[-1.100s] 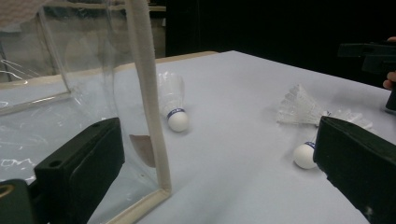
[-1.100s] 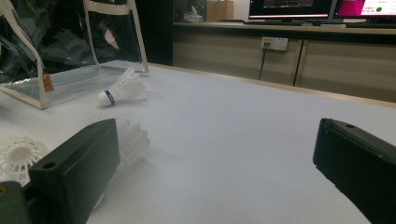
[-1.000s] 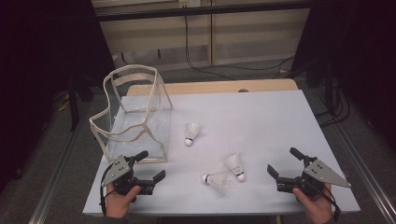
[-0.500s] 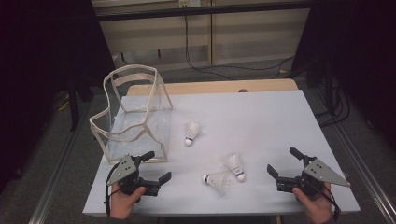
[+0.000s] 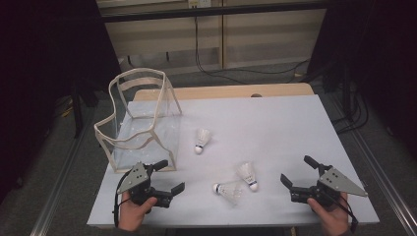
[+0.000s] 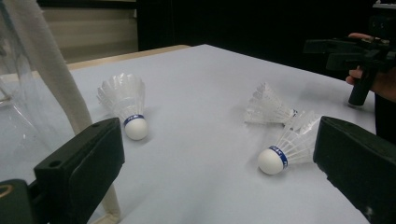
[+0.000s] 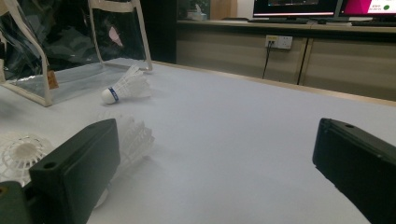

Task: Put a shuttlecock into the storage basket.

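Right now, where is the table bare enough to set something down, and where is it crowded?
Bare: the table's far right, beyond the right gripper. Crowded: front left, where the clear bag, three shuttlecocks and left gripper sit.

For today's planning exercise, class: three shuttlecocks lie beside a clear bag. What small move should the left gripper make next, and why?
Probably ease the left gripper forward to the nearest shuttlecock. Its fingers stand open and hold nothing, that shuttlecock lies on its side just ahead, and the clear bag stands open close by.
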The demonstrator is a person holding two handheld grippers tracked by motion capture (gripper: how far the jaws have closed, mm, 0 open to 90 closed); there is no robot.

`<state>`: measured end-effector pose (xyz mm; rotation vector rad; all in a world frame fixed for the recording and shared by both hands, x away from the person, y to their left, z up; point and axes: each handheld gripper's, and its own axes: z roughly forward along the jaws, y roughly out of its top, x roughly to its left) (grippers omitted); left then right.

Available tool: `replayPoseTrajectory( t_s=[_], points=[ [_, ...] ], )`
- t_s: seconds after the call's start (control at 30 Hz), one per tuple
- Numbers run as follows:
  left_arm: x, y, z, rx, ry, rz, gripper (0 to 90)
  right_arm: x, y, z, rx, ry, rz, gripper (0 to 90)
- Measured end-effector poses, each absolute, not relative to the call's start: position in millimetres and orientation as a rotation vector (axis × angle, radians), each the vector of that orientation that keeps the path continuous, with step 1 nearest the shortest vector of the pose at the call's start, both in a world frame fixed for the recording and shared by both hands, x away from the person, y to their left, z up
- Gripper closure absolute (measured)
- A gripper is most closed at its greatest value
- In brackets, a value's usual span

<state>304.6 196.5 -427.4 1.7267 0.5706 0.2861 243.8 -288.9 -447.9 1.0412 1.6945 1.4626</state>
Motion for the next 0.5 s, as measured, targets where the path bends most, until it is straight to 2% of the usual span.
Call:
replayPoseTrajectory(
  t_s=[0.5],
  points=[
    [308.2,185.0,-426.9,1.737,0.555,0.259,1.9,240.7,-293.1,-449.0,1.049,1.688,1.452,1.0]
  ],
)
